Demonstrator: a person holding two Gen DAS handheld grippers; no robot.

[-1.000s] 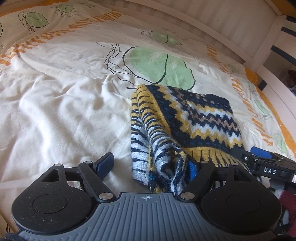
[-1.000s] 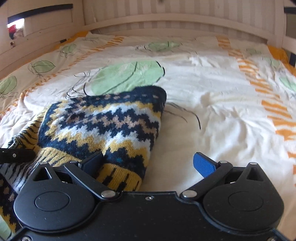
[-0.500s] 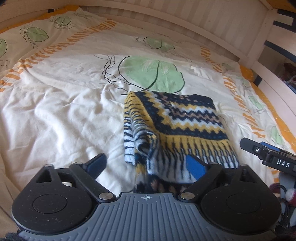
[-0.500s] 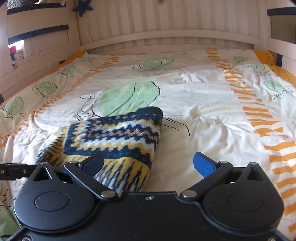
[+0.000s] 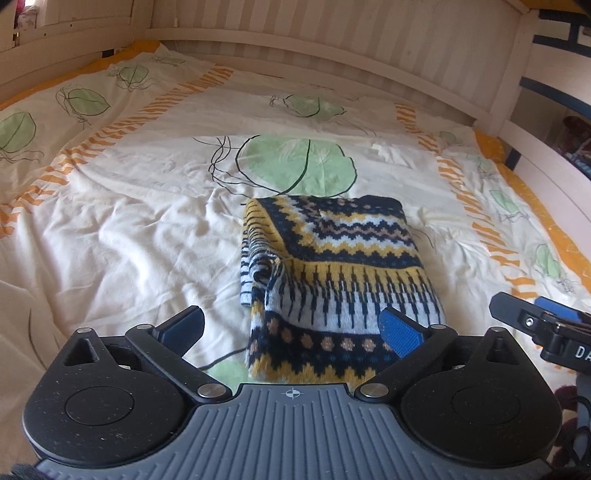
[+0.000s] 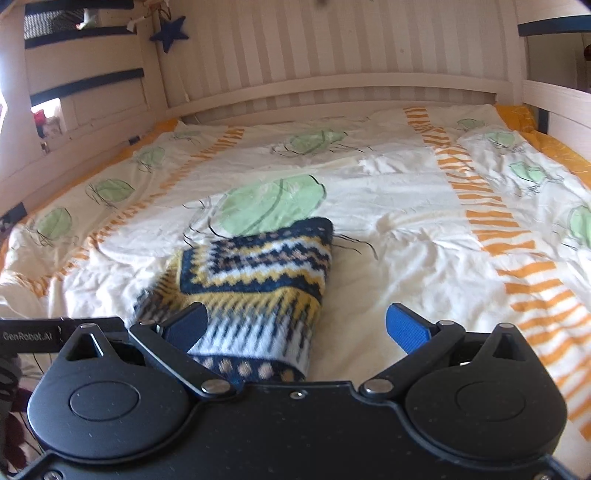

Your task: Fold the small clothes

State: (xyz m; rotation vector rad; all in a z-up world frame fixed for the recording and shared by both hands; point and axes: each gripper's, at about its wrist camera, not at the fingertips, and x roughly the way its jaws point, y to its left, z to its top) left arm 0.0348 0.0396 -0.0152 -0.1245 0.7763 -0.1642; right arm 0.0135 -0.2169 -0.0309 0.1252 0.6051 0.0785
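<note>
1. Pulled back and up since a second ago, both grippers; sweater point(image 5: 334, 284) now farther off and fully let go, more of headboard point(image 5: 332, 33) in view.
2. Left gripper point(image 5: 291, 326): jaws just been opening, now spread wide, blue pads clear of the knit; near hem of sweater seen between them, not pinched.
3. Right gripper point(image 6: 295, 326): jaws wide apart, nothing gripped; sweater's right edge seen past the left finger, bare sheet past the right one.
4. Sweater: folded into a compact bundle, navy, yellow and white zigzag pattern up, lying on duvet point(image 5: 110, 221) near the middle, far edge just below a big green leaf print point(image 5: 295, 166).
5. Left side of bundle rumpled, a loose fold sticking up.
6. Right gripper's tip visible at right edge of left view, just beside sweater, apart from it.
</note>
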